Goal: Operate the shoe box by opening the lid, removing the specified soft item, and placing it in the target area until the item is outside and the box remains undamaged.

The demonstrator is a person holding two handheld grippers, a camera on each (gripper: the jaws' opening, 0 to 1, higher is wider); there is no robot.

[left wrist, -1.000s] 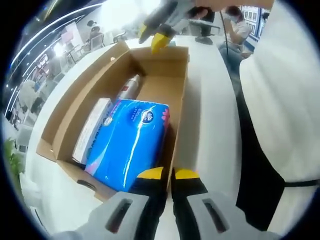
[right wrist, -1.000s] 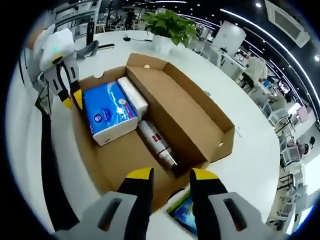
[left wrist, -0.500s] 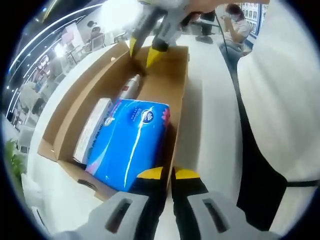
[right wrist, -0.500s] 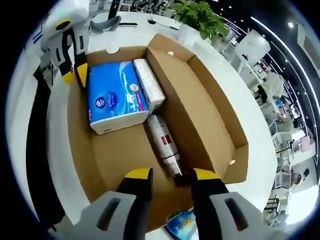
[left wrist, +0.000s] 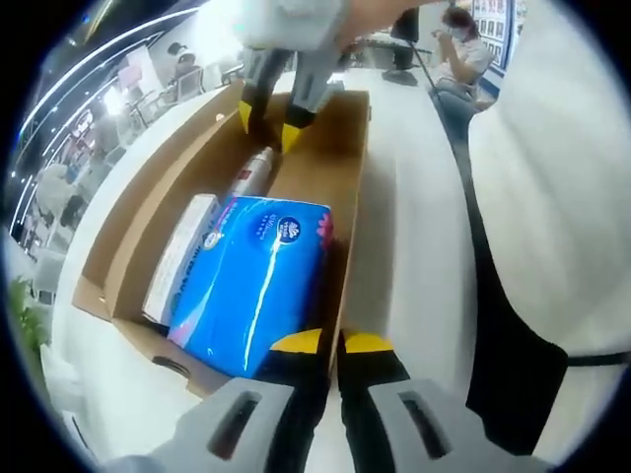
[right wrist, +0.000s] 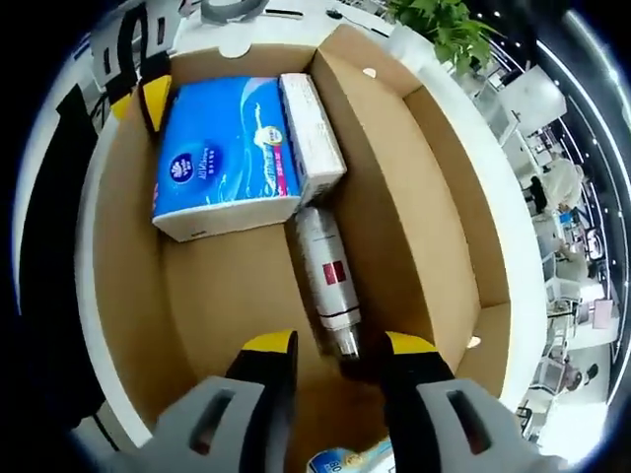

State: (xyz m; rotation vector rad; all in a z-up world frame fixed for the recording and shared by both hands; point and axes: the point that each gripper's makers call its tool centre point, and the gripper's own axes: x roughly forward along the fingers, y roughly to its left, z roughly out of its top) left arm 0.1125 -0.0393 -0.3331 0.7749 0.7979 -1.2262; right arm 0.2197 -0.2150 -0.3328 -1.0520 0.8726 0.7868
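Three things lie in the open cardboard shoe box (right wrist: 128, 296) on the white table (left wrist: 414, 246); largest is the blue tissue pack (right wrist: 227, 158), at the box's far end in the right gripper view, its long axis along the box; just right of it, touching, lies a narrow white carton (right wrist: 312, 138), parallel; smallest is a white spray bottle (right wrist: 328, 276) with a red label, lying flat, nozzle toward the near end; the pack looks soft, light and slick-wrapped, so I'd pinch it across a short end or a loose fold, not squeeze the middle; the right gripper (right wrist: 340, 350) hangs over the bottle's nozzle, jaws apart, holding nothing; the left gripper (left wrist: 330, 342) sits pinched on the box wall beside the pack.
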